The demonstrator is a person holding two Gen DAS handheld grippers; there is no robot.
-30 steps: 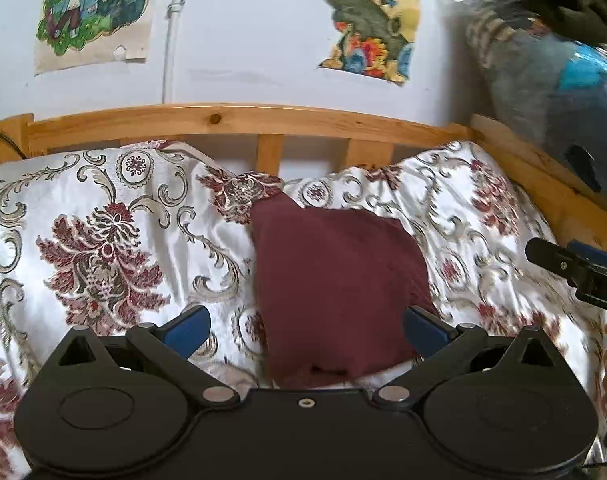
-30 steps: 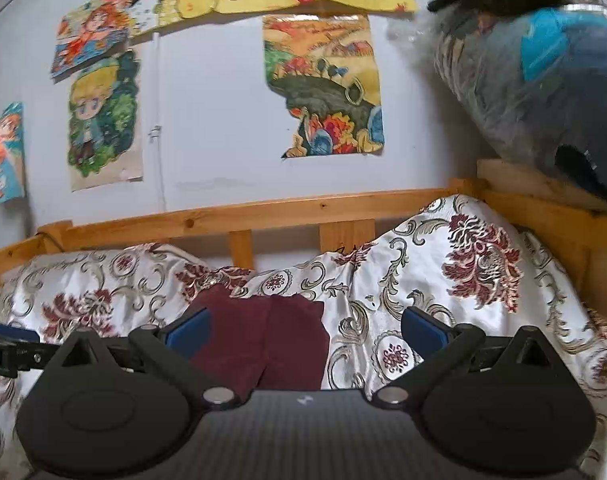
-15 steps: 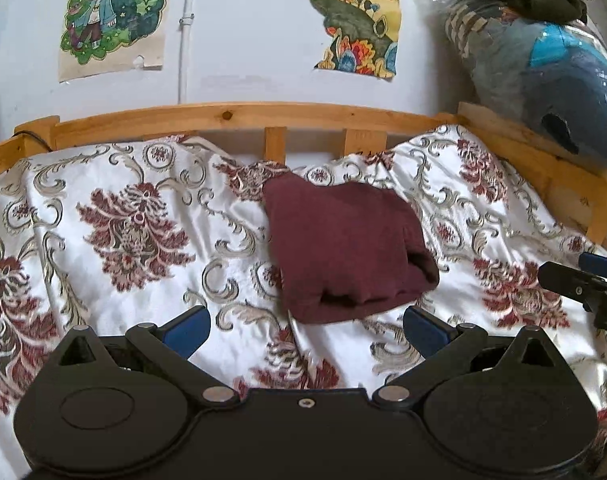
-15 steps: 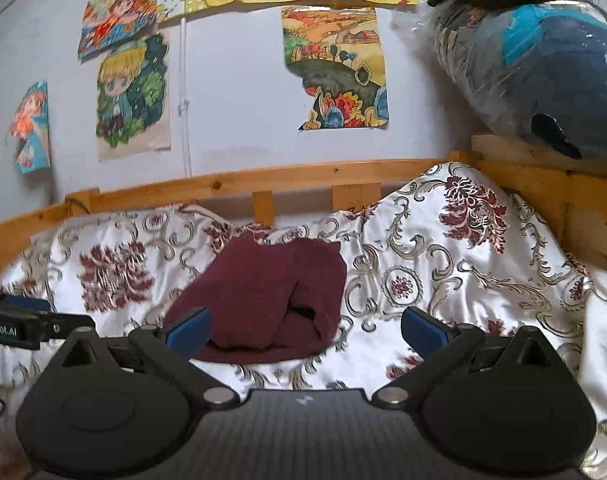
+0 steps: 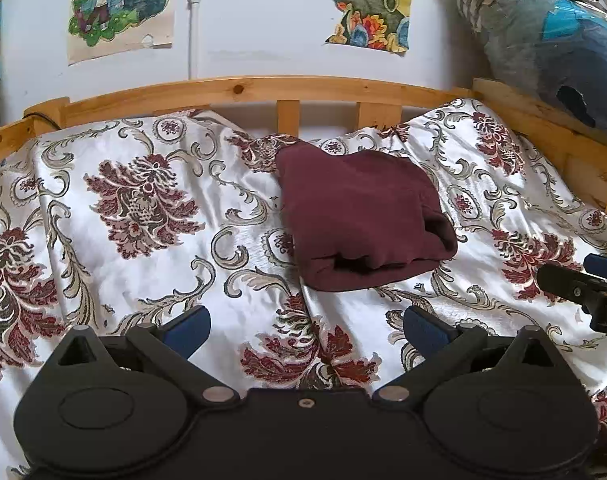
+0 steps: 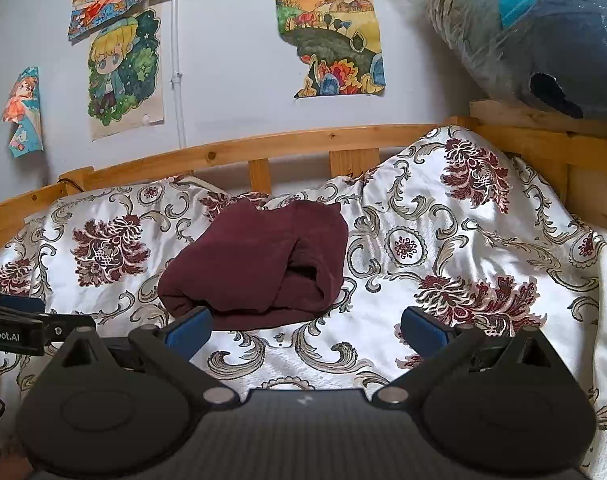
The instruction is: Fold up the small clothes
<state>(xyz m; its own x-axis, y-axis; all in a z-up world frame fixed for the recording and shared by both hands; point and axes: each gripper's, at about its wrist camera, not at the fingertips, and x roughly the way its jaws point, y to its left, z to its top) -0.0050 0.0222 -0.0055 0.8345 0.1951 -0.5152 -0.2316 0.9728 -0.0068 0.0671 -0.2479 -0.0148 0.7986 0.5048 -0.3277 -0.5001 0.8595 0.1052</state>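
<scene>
A dark maroon garment (image 5: 359,216) lies folded into a thick bundle on the floral bedspread (image 5: 143,216), near the wooden headboard. It also shows in the right wrist view (image 6: 259,268). My left gripper (image 5: 305,326) is open and empty, hovering above the bedspread well in front of the bundle. My right gripper (image 6: 303,330) is open and empty, in front and to the right of the bundle. Each gripper's tip shows at the edge of the other's view: the right gripper (image 5: 583,284) and the left gripper (image 6: 19,324).
A wooden bed rail (image 5: 239,90) runs behind the bedspread, with a side rail (image 5: 543,120) at right. A plastic-wrapped bundle of bedding (image 5: 551,40) sits on the right rail. Posters (image 6: 327,36) hang on the white wall.
Both grippers have pulled back and up from the maroon garment, which now lies farther off and whole in view. Both stayed open.
</scene>
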